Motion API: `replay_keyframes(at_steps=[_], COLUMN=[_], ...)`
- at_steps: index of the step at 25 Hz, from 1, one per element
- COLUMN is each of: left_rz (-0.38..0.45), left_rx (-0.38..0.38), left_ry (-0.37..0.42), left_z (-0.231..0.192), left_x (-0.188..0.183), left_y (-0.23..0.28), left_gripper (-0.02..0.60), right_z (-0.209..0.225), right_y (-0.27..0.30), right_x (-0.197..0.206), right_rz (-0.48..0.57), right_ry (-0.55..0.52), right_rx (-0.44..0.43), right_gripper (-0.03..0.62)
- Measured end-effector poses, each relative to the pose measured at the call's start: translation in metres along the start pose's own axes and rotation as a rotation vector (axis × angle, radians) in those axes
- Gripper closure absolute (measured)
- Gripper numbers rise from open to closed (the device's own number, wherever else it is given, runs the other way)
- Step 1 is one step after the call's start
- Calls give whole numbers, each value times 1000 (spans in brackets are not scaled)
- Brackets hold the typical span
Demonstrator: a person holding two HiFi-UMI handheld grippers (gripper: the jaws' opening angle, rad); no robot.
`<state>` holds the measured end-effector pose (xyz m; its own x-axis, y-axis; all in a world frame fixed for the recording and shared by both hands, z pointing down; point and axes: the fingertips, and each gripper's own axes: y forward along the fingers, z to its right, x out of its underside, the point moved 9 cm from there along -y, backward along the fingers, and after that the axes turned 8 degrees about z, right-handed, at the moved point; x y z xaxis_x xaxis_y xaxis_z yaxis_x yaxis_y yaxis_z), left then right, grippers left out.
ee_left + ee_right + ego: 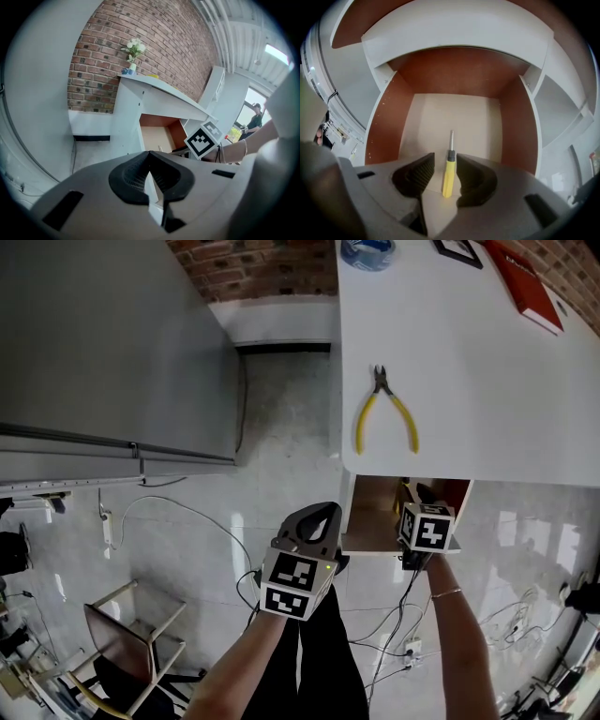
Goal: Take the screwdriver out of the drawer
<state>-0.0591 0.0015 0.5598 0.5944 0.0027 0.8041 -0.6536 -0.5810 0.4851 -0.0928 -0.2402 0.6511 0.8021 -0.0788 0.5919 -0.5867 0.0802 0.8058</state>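
Note:
A screwdriver (448, 180) with a yellow handle and a short steel shaft lies on the pale floor of the open drawer (454, 112), shaft pointing toward the back. My right gripper (445, 160) is open inside the drawer, one jaw on each side of the handle, with a small gap at both sides. From the head view, the drawer (370, 526) sticks out under the white table (469, 381) and the right gripper (422, 507) reaches into it; the screwdriver is hidden there. My left gripper (314, 519) hangs over the floor left of the drawer, shut and empty, as its own view confirms (149, 157).
Yellow-handled pliers (384, 409), a red book (530, 287) and a blue tape roll (367, 251) lie on the table. A grey cabinet (94, 352) stands at left, a chair (131, 634) lower left, cables (187, 512) across the floor. A person (255, 119) stands far off.

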Motion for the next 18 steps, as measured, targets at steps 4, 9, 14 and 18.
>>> replay_keyframes(at_steps=[4,9,14,18], left_rz=[-4,-4,-1,3], left_rx=[-3,-12,-30,-42], left_ry=[-8,-1,-5,-15], left_z=[1,-1,-7,-8], left_x=[4,8,7,7], left_y=[5,10,14,15], left_gripper=[588,588,588,588], right_z=[5,8,10,12], right_y=[12,22,31,36], right_x=[5,7,7,8], right_rz=[-30,-58,-71,-86], right_ry=[35,40,17,19], right_rx=[14,4,5,4], right_gripper=[447,447,447,447])
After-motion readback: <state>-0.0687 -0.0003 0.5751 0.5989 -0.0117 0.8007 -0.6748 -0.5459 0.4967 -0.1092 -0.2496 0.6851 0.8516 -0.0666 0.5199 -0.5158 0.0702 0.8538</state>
